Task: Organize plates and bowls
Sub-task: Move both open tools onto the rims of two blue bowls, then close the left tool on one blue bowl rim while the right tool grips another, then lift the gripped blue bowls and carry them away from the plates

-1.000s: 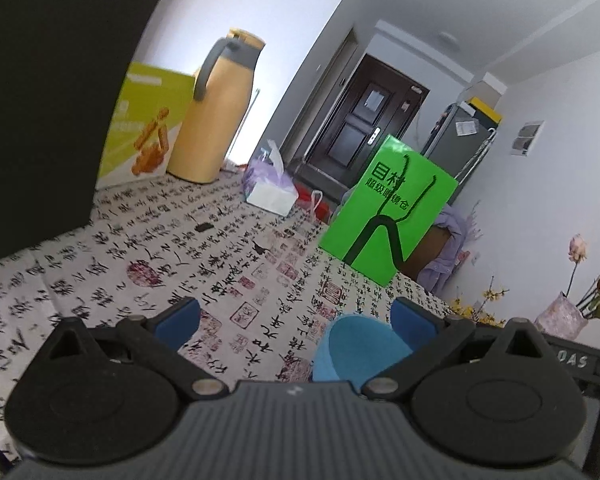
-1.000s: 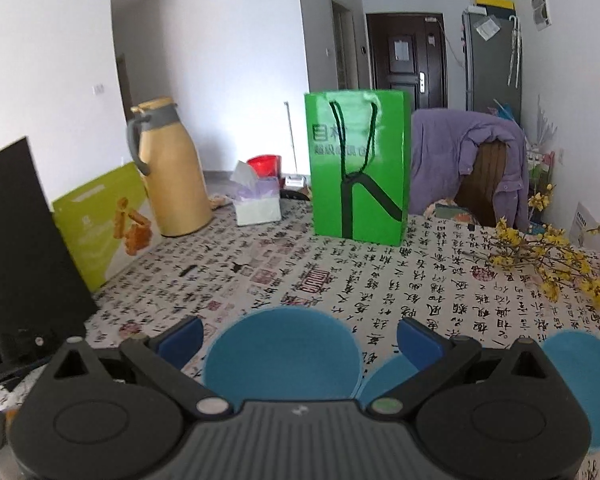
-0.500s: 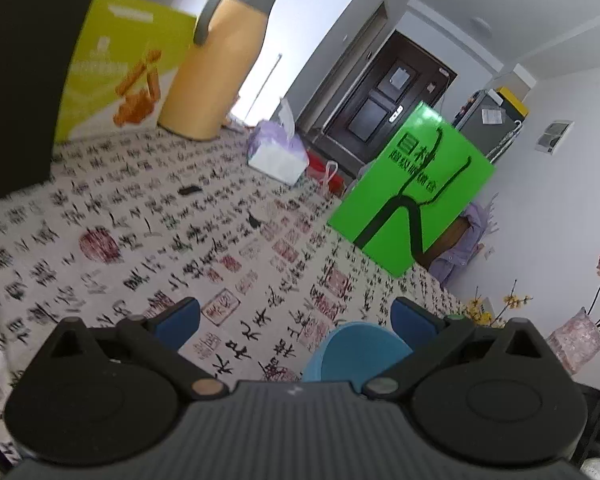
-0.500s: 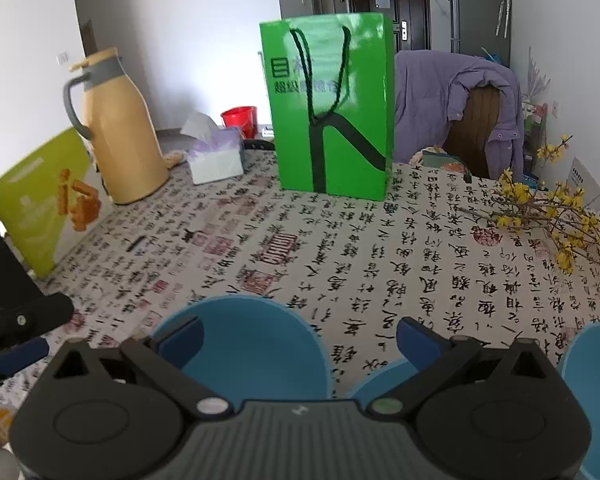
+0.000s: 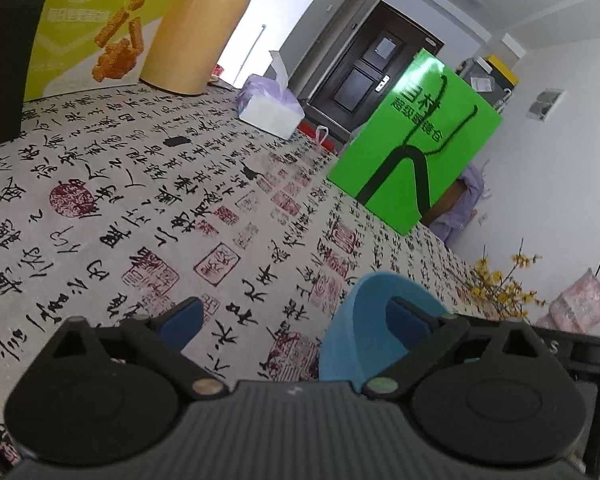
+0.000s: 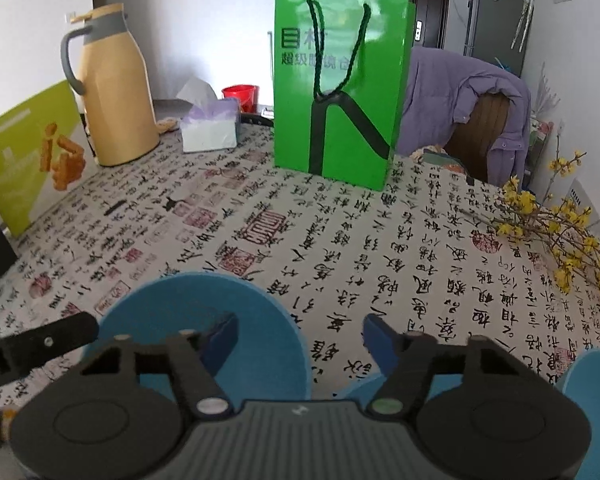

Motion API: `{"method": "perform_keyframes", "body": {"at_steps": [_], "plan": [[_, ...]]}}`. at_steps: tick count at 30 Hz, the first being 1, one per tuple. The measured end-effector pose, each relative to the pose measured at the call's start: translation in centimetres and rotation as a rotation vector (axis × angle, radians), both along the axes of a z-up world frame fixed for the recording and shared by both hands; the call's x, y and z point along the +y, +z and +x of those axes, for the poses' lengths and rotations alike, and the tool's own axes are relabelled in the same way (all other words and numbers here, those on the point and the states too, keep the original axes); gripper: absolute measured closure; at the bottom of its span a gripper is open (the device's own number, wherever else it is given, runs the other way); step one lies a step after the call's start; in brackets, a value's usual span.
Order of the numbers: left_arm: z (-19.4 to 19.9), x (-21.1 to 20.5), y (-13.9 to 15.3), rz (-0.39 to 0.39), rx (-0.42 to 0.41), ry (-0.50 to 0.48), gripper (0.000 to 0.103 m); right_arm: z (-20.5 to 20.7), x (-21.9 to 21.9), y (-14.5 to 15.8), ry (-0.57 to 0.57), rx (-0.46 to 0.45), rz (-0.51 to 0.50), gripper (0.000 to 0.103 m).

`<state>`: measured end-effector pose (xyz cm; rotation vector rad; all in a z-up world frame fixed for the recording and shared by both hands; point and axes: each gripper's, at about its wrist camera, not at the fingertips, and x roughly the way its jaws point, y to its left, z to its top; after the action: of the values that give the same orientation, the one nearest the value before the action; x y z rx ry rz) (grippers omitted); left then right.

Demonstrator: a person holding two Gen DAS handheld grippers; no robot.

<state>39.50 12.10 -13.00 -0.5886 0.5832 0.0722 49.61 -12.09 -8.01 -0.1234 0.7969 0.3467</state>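
Observation:
A blue bowl (image 5: 346, 344) stands on the calligraphy tablecloth. My left gripper (image 5: 292, 322) straddles its near wall, with the right pad inside the bowl and the left pad outside over the cloth. Its jaws are wide and closing, not pressing. In the right wrist view a blue bowl (image 6: 188, 300) sits low and left. My right gripper (image 6: 300, 338) straddles its right wall, left pad inside, right pad outside. These jaws are closing with gaps still showing. Two more blue dishes (image 6: 360, 386) (image 6: 592, 376) peek out at the bottom right.
A green paper bag (image 6: 336, 100) stands at the back of the table, with a yellow jug (image 6: 114, 92), a tissue box (image 6: 208, 128) and a snack box (image 6: 24, 152) to the left. Yellow flower branches (image 6: 560, 232) lie at the right. A chair with a purple jacket (image 6: 460, 100) stands behind.
Both grippers have sunk toward the table and closer to the bowls. The right jaws have narrowed clearly; the left ones only slightly. A black finger now shows at the left of the right wrist view.

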Motion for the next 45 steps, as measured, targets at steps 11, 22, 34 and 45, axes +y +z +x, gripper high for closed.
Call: {"method": "perform_keyframes", "body": {"at_steps": [11,22,34,45], "plan": [[0.4,-1.3,-1.1,-0.028,0.018,-0.129,0.065,0.9,0.9,-1.7,0.028,0.069,-0.031,0.072],[0.6,-1.6,-1.2,-0.008,0.011,-0.144,0.087,-0.4,1.4,-1.4,0.066,0.043,-0.065,0.094],[1.0,-1.7,-1.8,-0.007,0.035,-0.155,0.086,-1.4,1.6,-0.8,0.078,0.001,-0.069,0.094],[0.9,-1.7,-1.7,-0.006,0.022,-0.151,0.086,-1.8,1.1,-1.0,0.070,0.000,-0.045,0.094]]}}
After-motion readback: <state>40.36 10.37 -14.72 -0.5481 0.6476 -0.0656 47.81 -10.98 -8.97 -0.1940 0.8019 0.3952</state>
